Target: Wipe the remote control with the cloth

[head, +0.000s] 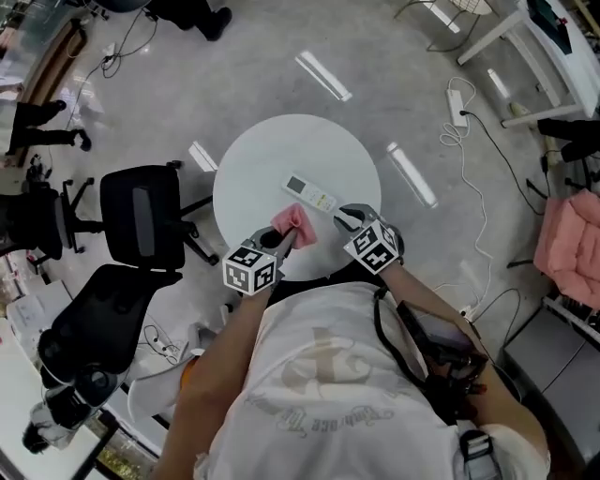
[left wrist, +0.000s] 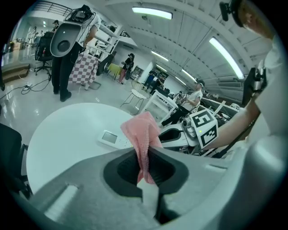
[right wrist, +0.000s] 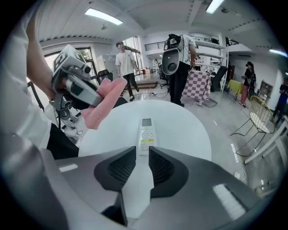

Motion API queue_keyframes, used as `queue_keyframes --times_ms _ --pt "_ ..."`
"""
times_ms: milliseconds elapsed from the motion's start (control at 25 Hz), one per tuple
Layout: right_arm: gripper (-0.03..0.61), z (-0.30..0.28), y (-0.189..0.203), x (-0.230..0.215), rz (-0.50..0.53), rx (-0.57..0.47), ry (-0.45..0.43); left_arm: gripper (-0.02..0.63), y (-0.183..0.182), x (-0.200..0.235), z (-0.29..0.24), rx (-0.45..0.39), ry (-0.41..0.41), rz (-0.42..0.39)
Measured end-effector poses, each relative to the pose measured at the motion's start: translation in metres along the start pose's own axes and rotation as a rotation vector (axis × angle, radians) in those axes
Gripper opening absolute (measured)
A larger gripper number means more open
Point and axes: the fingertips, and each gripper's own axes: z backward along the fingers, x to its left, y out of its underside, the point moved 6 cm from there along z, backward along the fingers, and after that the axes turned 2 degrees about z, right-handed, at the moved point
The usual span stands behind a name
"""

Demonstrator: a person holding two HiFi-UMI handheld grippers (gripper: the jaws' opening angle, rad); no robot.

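I see a round white table on glossy grey floor, black office chairs to its left, and ceiling strip lights overhead.

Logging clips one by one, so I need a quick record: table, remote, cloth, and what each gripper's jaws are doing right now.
table: round, white
remote control: lying flat on the table, buttons up
cloth: pink, held in the air, not on the remote control
left gripper: jaws shut on the cloth
right gripper: jaws slightly apart, gripping nothing, lined up with the remote control's near end
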Motion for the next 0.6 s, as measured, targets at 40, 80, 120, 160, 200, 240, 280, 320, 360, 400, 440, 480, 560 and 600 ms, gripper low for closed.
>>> queue_keyframes --times_ms 40,80,120,160,200,240,280,320,360,400,440,480,560,600 --pt "0.109 -0.006 0.002 -0.002 -0.005 0.016 -0.001 0.020 -0.001 0.002 -0.003 0.009 -0.001 0.003" --pt "0.131 -0.011 0.005 -0.002 -0.010 0.033 -0.006 0.020 -0.003 0.005 -0.006 0.018 -0.002 0.007" --pt "0.151 -0.018 0.007 -0.001 -0.012 0.049 -0.013 0.020 -0.004 0.007 -0.008 0.028 -0.004 0.010" --pt "0.174 -0.024 0.010 0.000 -0.011 0.063 -0.020 0.020 -0.005 0.010 -0.010 0.039 -0.006 0.014" --pt "0.190 -0.031 0.011 0.000 -0.005 0.076 -0.024 0.020 -0.007 0.012 -0.013 0.048 -0.008 0.017" --pt "0.204 -0.037 0.013 -0.001 0.007 0.088 -0.024 0.019 -0.009 0.014 -0.017 0.056 -0.008 0.019" --pt "0.224 -0.043 0.014 -0.002 0.020 0.099 -0.020 0.020 -0.011 0.016 -0.020 0.061 -0.008 0.022" --pt "0.242 -0.048 0.014 -0.003 0.032 0.110 -0.014 0.019 -0.012 0.018 -0.023 0.066 -0.005 0.026" --pt "0.254 -0.052 0.015 -0.003 0.041 0.122 -0.004 0.020 -0.014 0.018 -0.026 0.072 -0.002 0.029" --pt "0.266 -0.055 0.016 -0.004 0.047 0.134 0.009 0.020 -0.014 0.018 -0.027 0.079 0.001 0.031" --pt "0.270 -0.057 0.017 -0.003 0.050 0.147 0.021 0.020 -0.014 0.018 -0.028 0.087 0.004 0.032" --pt "0.268 -0.058 0.018 -0.003 0.050 0.157 0.032 0.020 -0.014 0.018 -0.029 0.095 0.007 0.032" --pt "0.261 -0.060 0.019 -0.003 0.048 0.163 0.043 0.020 -0.014 0.018 -0.031 0.108 0.012 0.031" --pt "0.249 -0.060 0.018 -0.002 0.049 0.160 0.041 0.020 -0.015 0.019 -0.032 0.115 0.016 0.031"
